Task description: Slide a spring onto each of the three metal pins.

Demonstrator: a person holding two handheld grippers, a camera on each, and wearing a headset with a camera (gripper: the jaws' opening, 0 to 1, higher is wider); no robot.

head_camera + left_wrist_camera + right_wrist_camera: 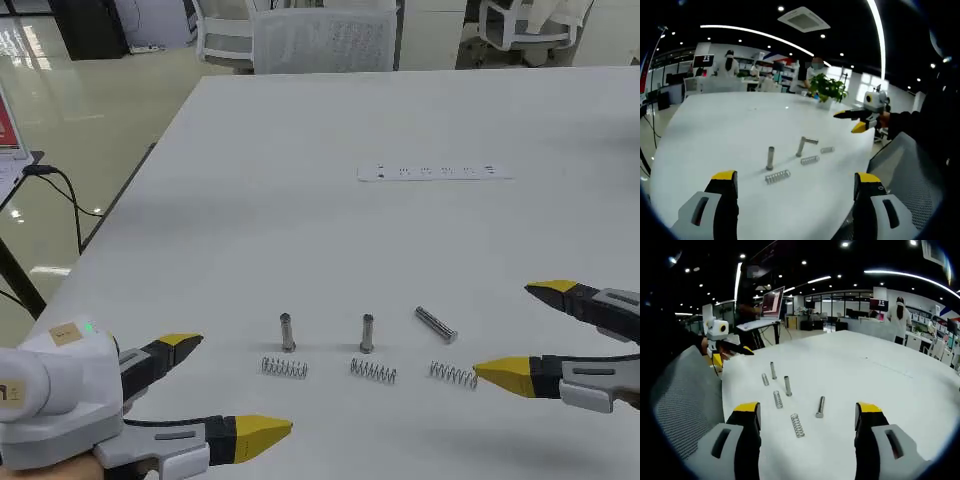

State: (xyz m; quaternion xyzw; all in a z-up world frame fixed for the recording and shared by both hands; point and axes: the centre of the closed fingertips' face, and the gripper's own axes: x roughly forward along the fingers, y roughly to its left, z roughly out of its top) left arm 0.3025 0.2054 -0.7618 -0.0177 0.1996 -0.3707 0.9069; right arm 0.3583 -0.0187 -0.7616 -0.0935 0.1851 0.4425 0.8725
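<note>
Opening stage of the task: no spring yet sits on a pin. The left gripper (245, 383) has its yellow-tipped jaws spread wide and holds nothing. The right gripper (502, 330) is likewise released and empty.

Between the two grippers, on the white tabletop (300, 150), stand two short headed steel pins: the left upright pin (287, 332) nearer the left gripper, and the middle upright pin (366, 333). A third steel pin, the toppled pin (436, 324), lies on its side near the right gripper.

Three small wire coil springs lie in a row, each just on the person's side of its pin. The left spring (284, 367) is just beyond the left gripper's jaw tips, and the middle spring (373, 371) lies midway between the grippers. The right spring (453, 374) is just beside the right gripper's nearer jaw tip; contact cannot be determined.

Judged step: approach to the first pick, probably the right spring. The next move calls for a light pinch across the coils, avoiding crushing. The toppled pin then needs steadying or righting by the other gripper, with the spring's bore aligned to the shaft.
</note>
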